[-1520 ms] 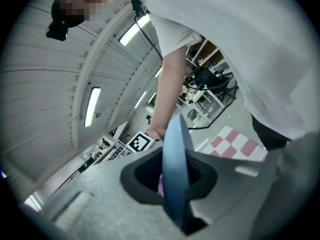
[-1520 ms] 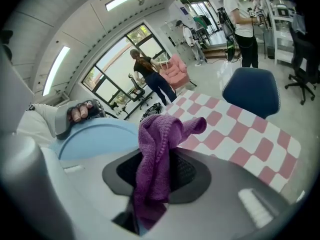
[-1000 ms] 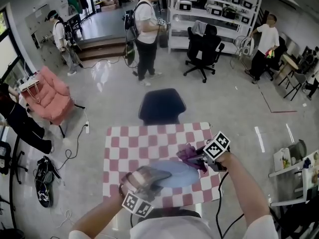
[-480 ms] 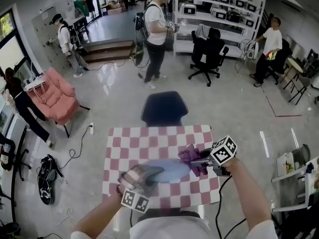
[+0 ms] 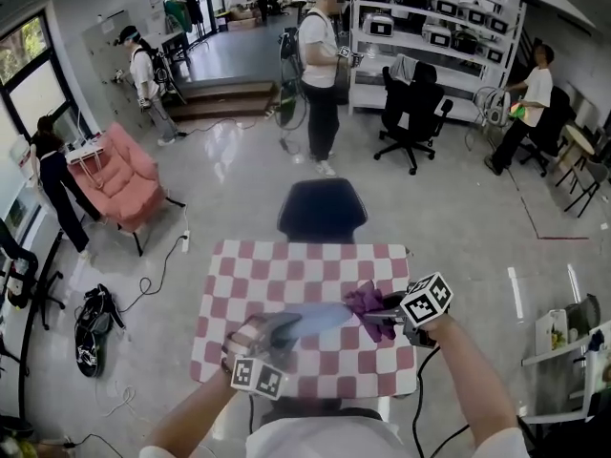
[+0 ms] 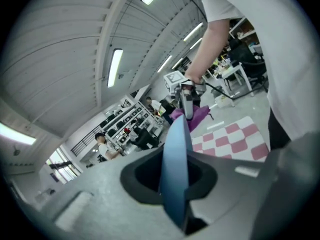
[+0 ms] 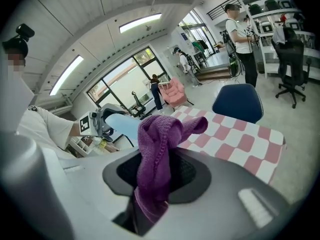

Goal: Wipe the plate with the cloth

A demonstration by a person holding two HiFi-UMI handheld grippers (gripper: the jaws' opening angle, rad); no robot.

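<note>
Blue plate (image 5: 325, 319) clamped in left tongs (image 5: 277, 332), pointing toward right tongs (image 5: 381, 310) gripping purple cloth (image 5: 365, 301)

You are in an open lab hall: equipment shelves (image 5: 449, 36) upper right, office chair (image 5: 412, 103), people (image 5: 323, 65) standing about.

One plate (image 5: 320, 320), one cloth (image 5: 366, 301), two grippers (image 5: 286, 328) (image 5: 379, 308), one table (image 5: 277, 265), one blue chair (image 5: 322, 210), at least four bystanders (image 5: 325, 55) (image 5: 143, 70) (image 5: 52, 175) (image 5: 530, 98).

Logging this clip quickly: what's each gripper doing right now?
Left gripper: shut on the pale blue round plate.
Right gripper: shut on the purple knitted cloth.
</note>
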